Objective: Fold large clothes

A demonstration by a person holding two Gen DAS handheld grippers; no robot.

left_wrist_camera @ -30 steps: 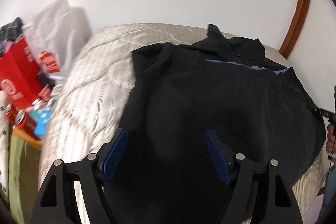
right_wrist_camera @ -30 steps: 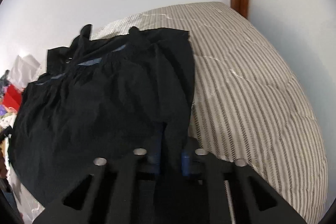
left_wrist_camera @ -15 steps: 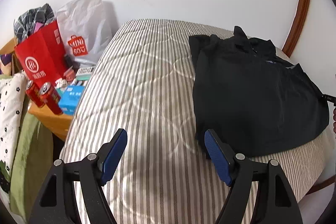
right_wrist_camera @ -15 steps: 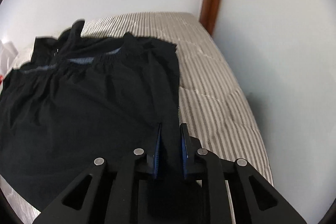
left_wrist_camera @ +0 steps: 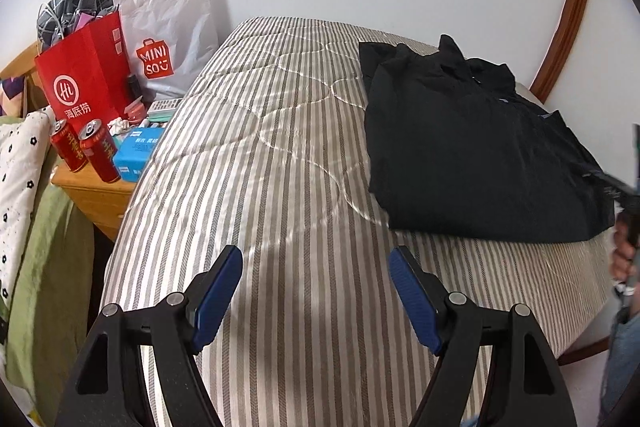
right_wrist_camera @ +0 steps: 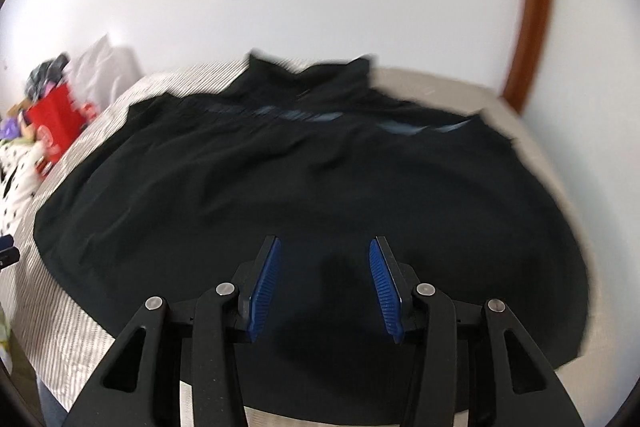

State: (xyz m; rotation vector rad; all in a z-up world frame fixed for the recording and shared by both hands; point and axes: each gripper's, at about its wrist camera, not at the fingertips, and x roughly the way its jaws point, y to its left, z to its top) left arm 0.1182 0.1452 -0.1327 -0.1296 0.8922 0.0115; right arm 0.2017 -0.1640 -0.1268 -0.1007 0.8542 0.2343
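Under the right claw point(right_wrist_camera: 324, 281): black garment point(right_wrist_camera: 304, 187) spread on the striped bed point(left_wrist_camera: 288, 147).
Its jaws are opening with nothing pinched, cloth just below. Left claw point(left_wrist_camera: 316, 293) gapes wide and empty over bare stripes, garment off to its right.

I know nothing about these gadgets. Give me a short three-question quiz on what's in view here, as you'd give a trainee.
1. True or false: the left hand-held gripper holds the black garment.
2. Multiple choice: what lies below the right hand-held gripper? A) red bag B) black garment C) drink cans
3. Fill in: the garment lies on a ____ bedcover.

Key:
1. False. Its jaws are wide apart over bare bedcover, with the garment off to one side.
2. B. The jaws are opening and nothing is pinched between them.
3. Striped.
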